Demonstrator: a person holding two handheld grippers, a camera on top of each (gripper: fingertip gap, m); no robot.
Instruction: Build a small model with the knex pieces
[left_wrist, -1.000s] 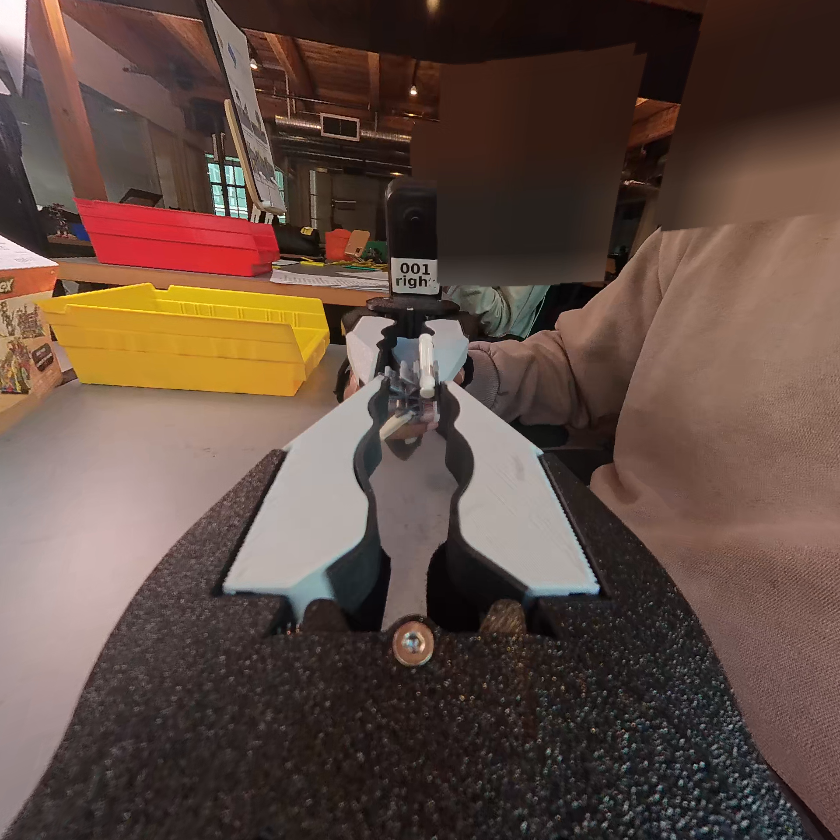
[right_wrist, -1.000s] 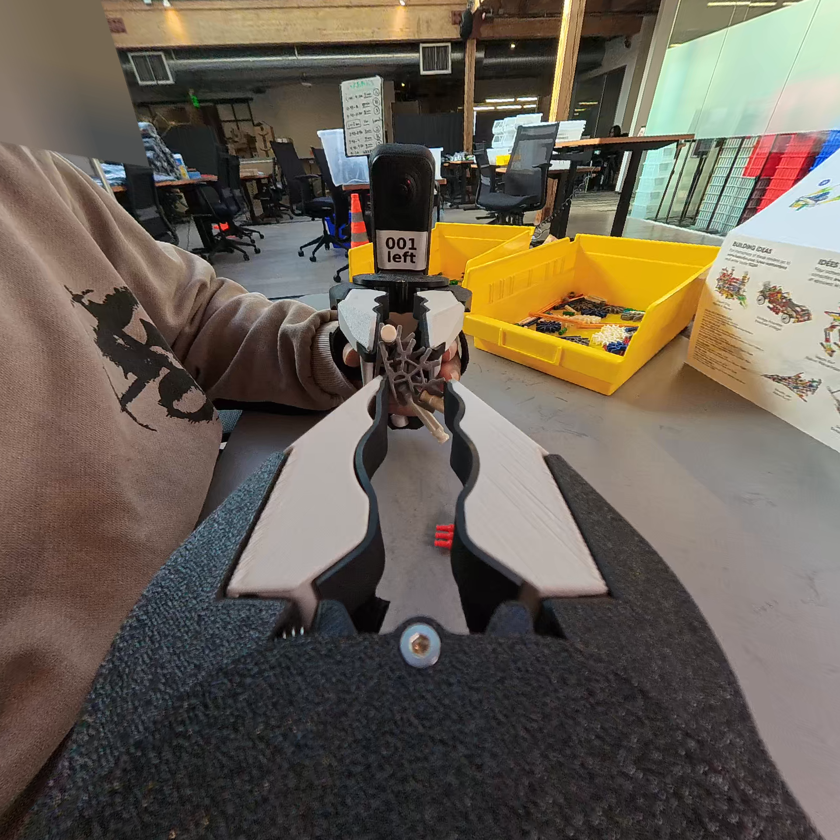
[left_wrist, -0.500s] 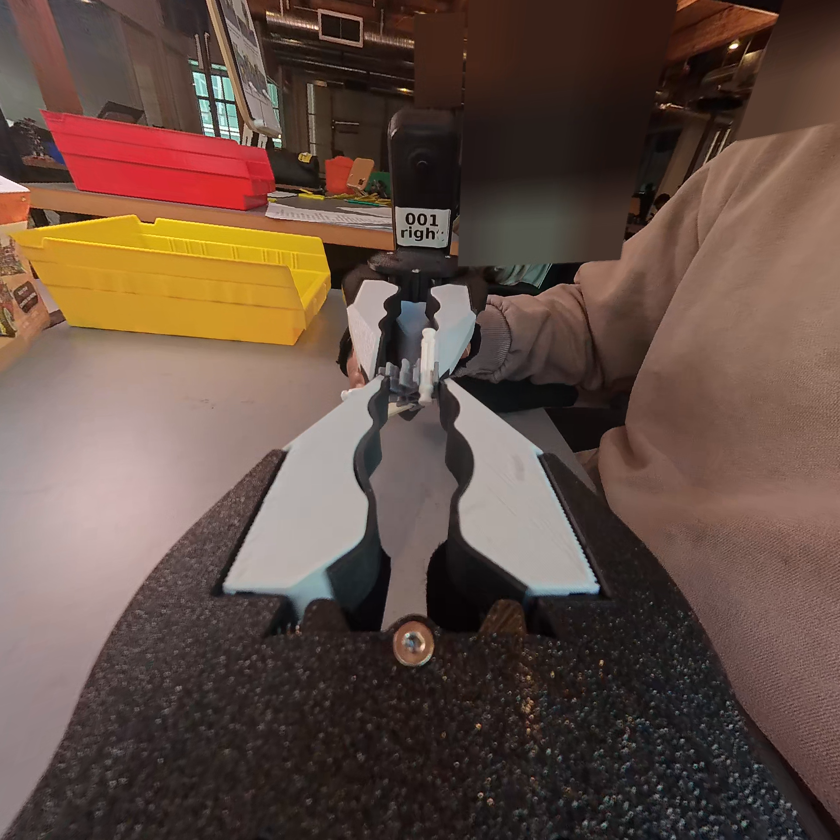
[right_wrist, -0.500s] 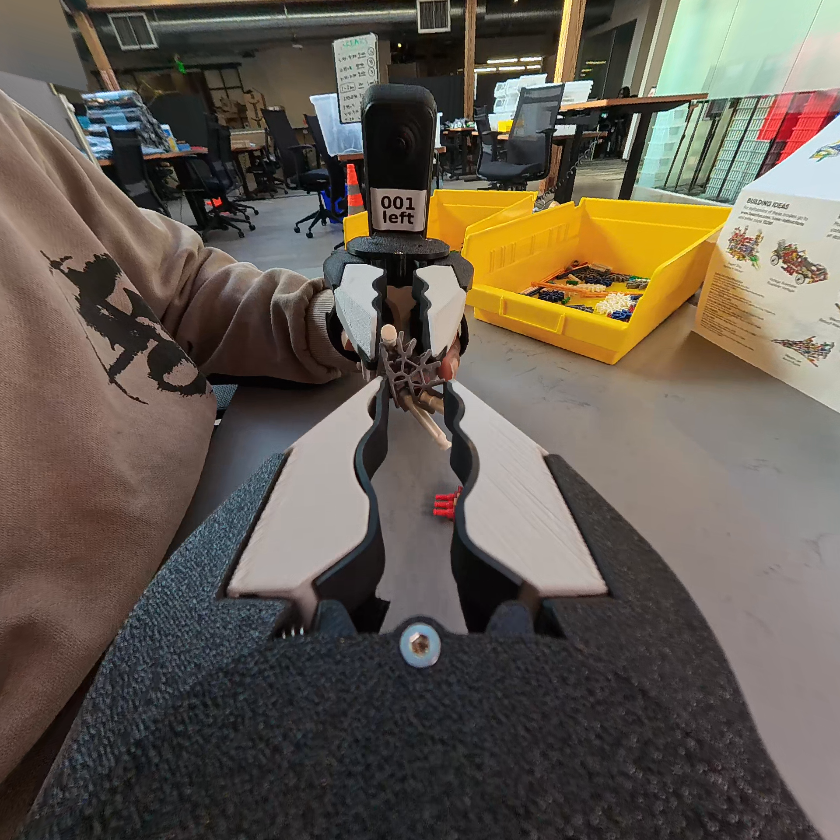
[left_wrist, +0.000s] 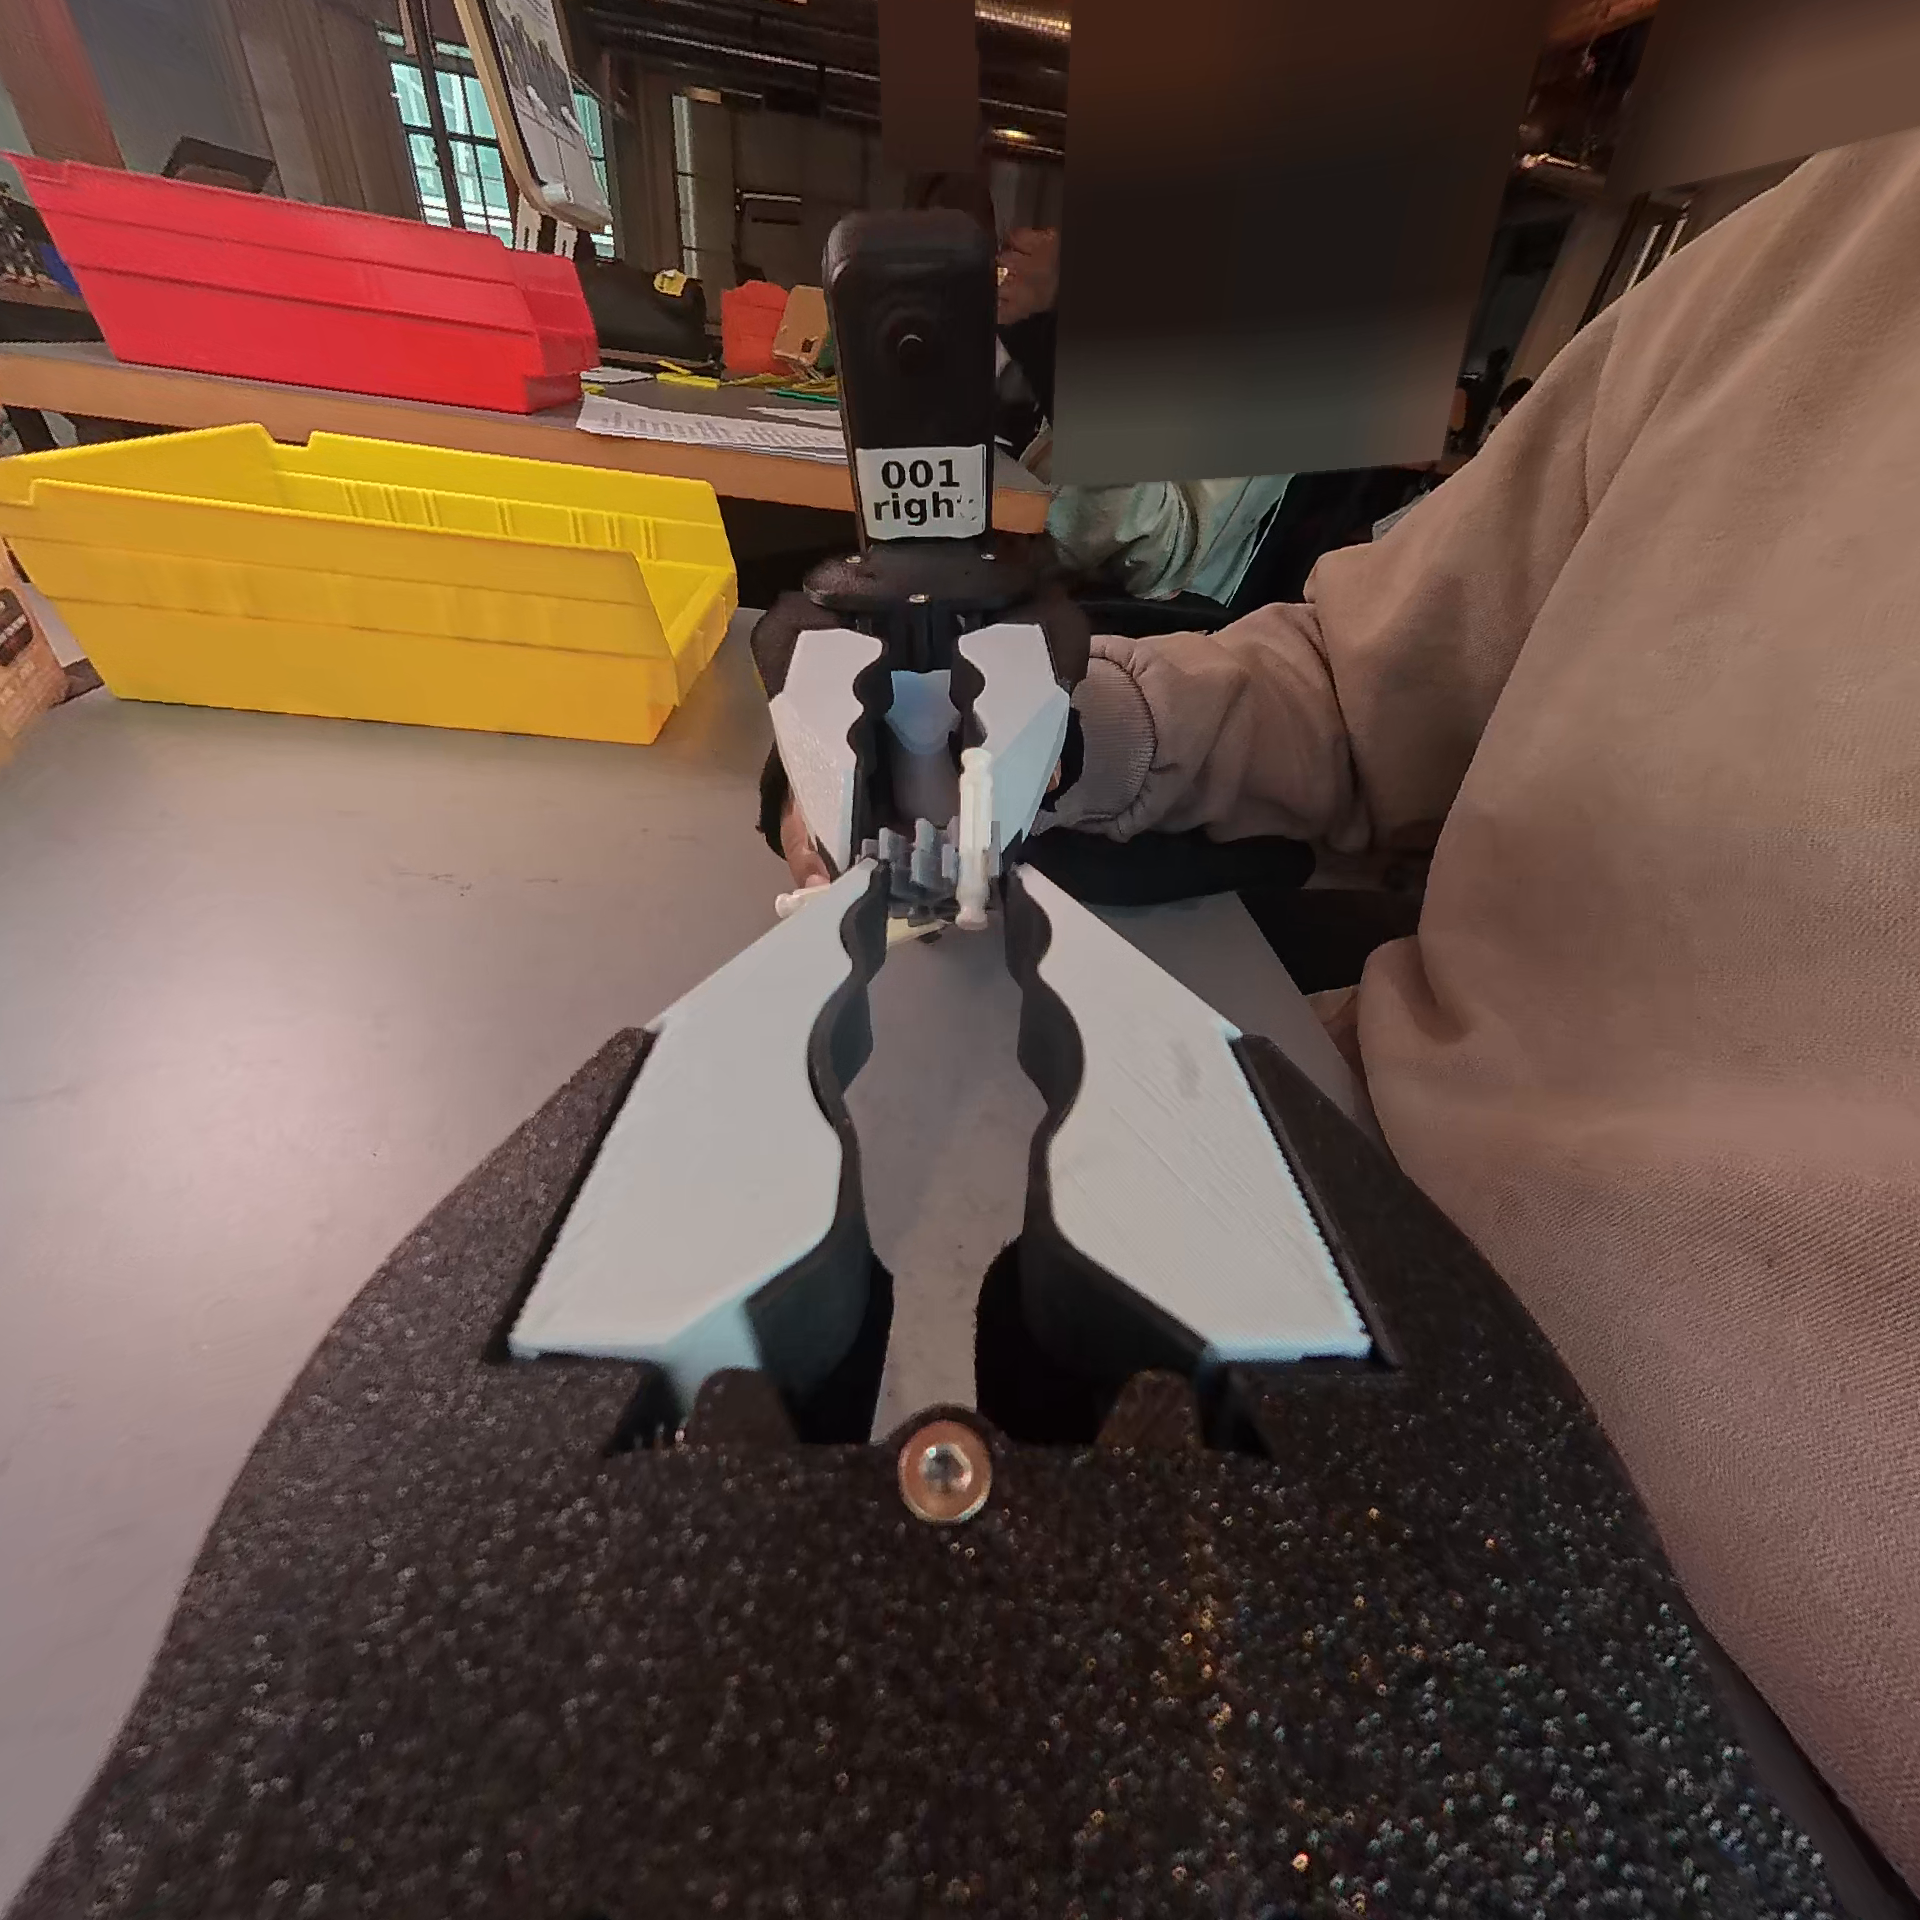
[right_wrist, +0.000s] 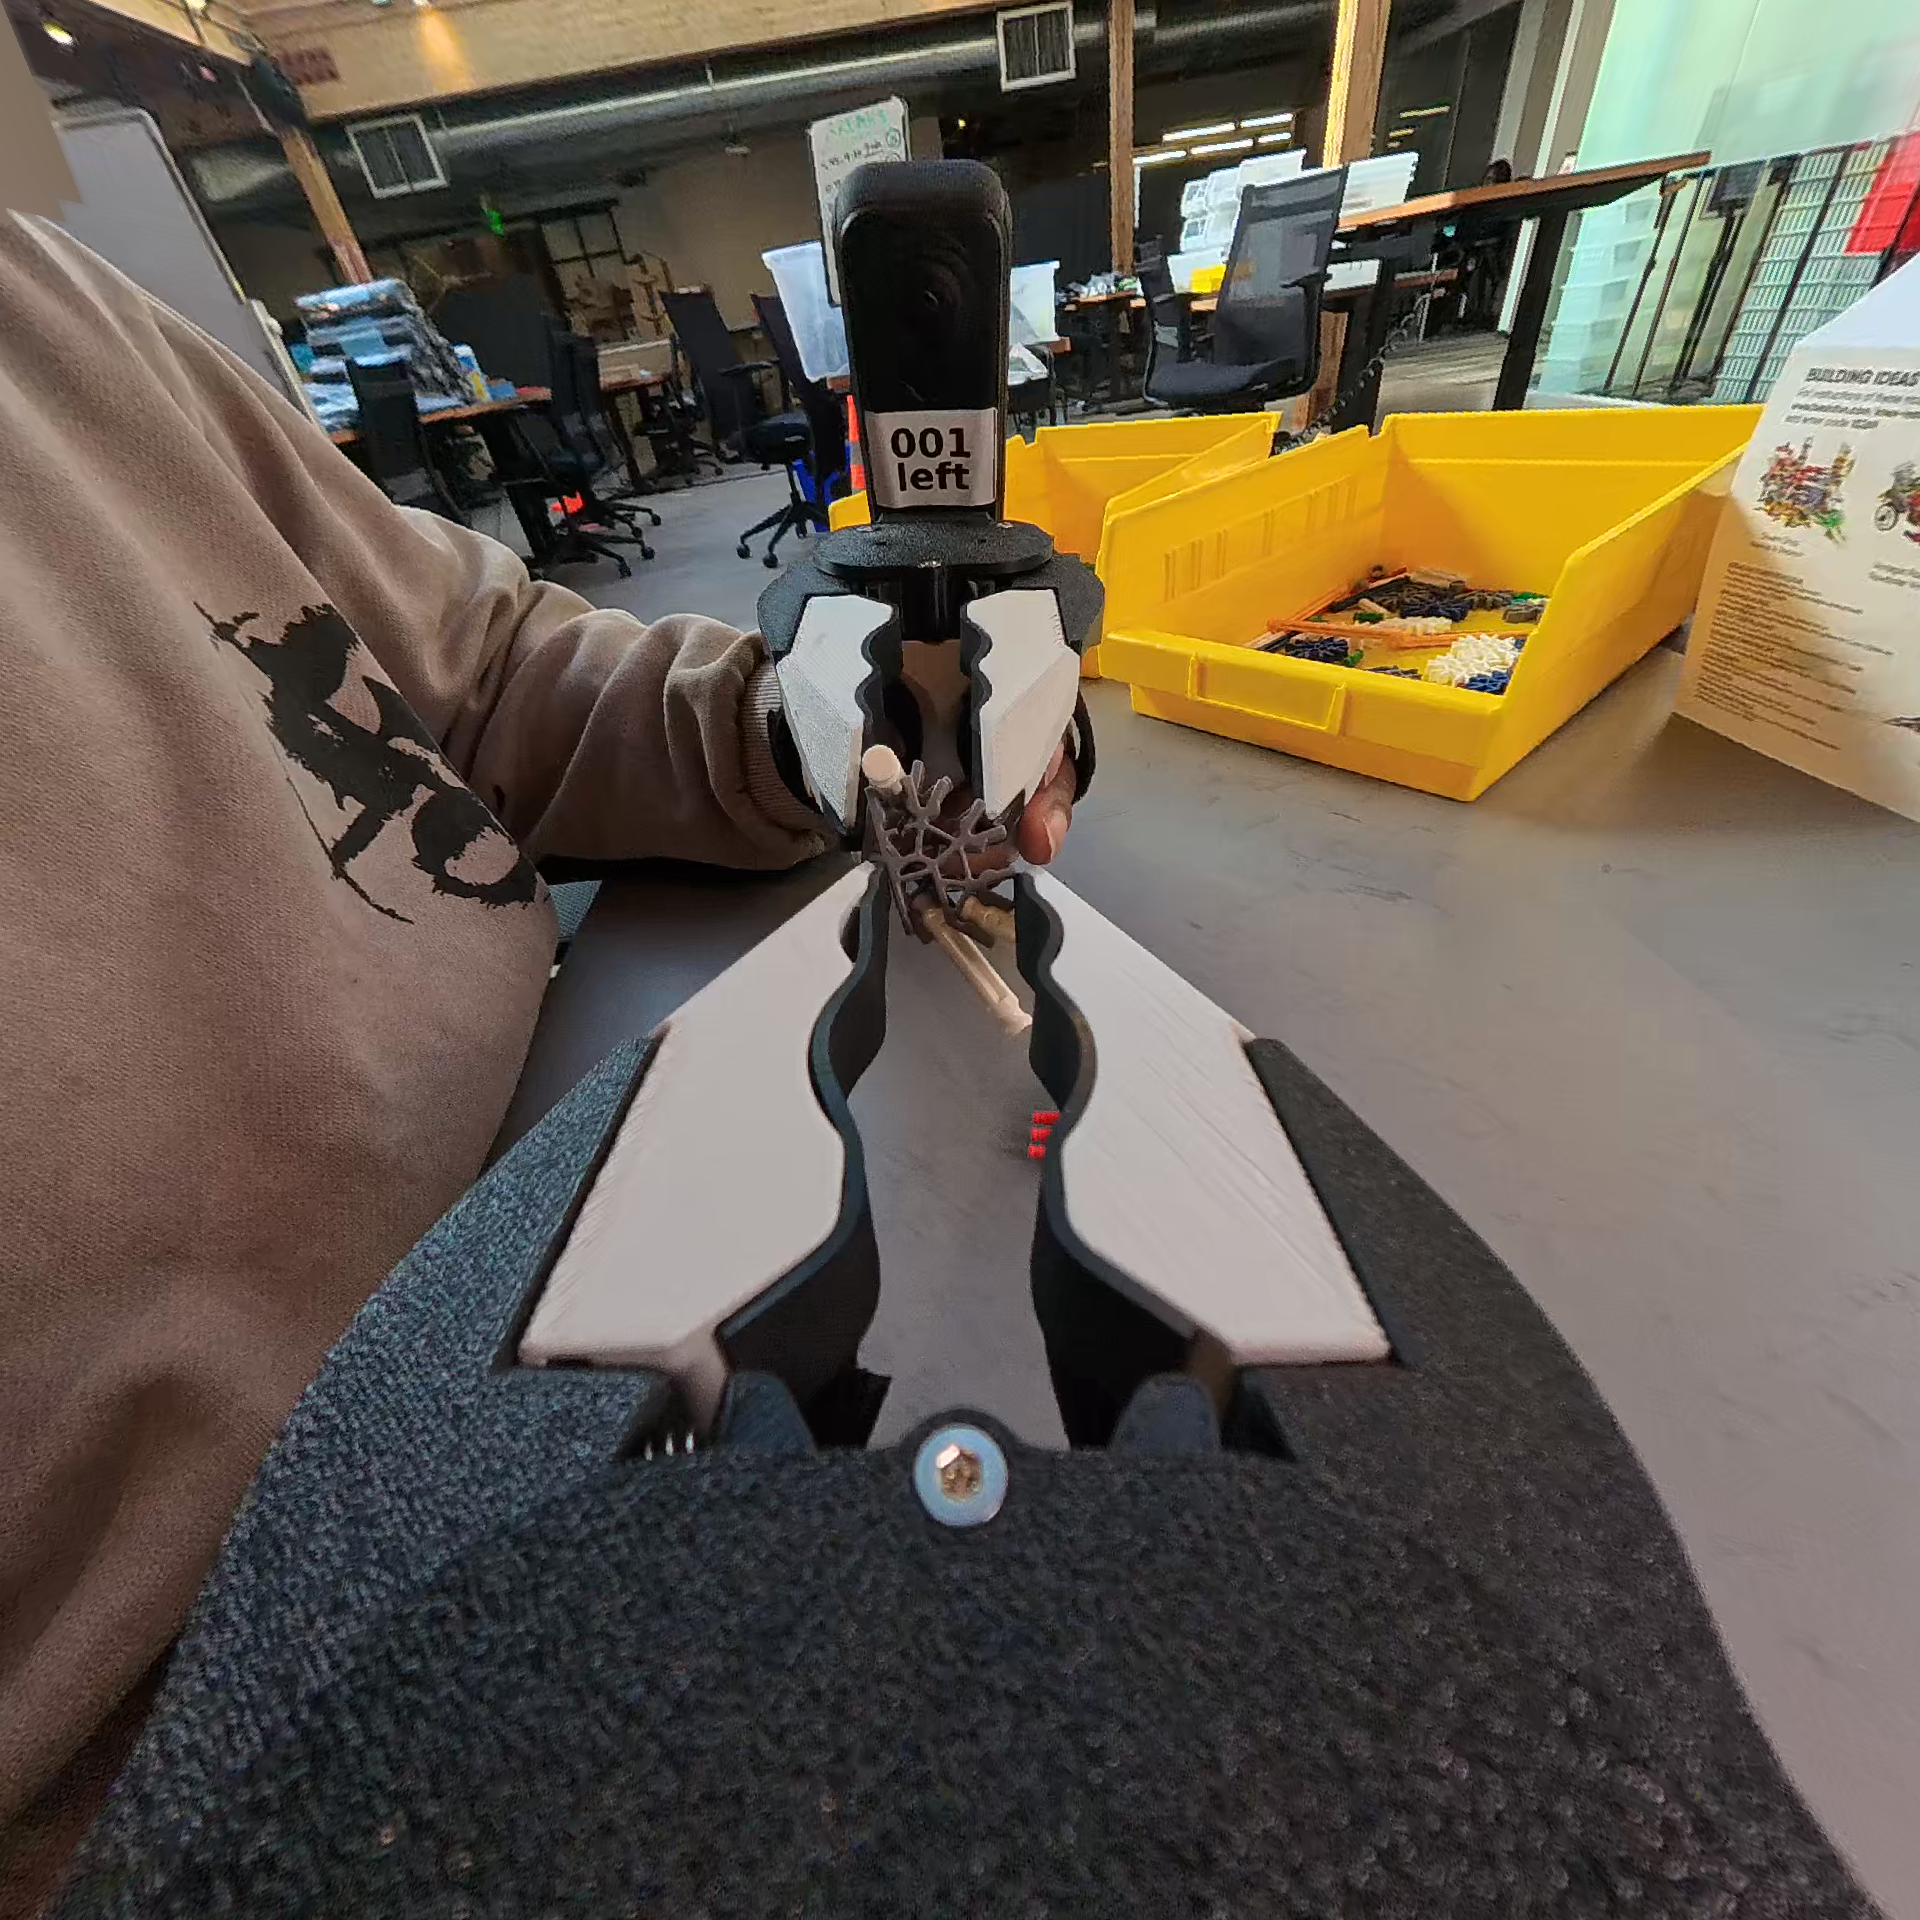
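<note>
1. My grey tabletop (right_wrist: 1455, 987) carries an open yellow plastic bin (right_wrist: 1434, 582) at two o'clock; its small mixed pieces are too tiny to sort out.
2. My left gripper (left_wrist: 940, 883) and right gripper (right_wrist: 945, 894) meet tip to tip, both clamped on one grey snowflake-shaped connector with white rods (right_wrist: 935, 852).
3. At centre, a small red piece (right_wrist: 1042, 1132) lies half hidden behind my right finger.

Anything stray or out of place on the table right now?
One small red piece lies loose on the grey table, apart from the yellow bin that holds the other parts. It shows below the right tongs, partly hidden by one finger. Nothing looks spilled or broken.
</note>
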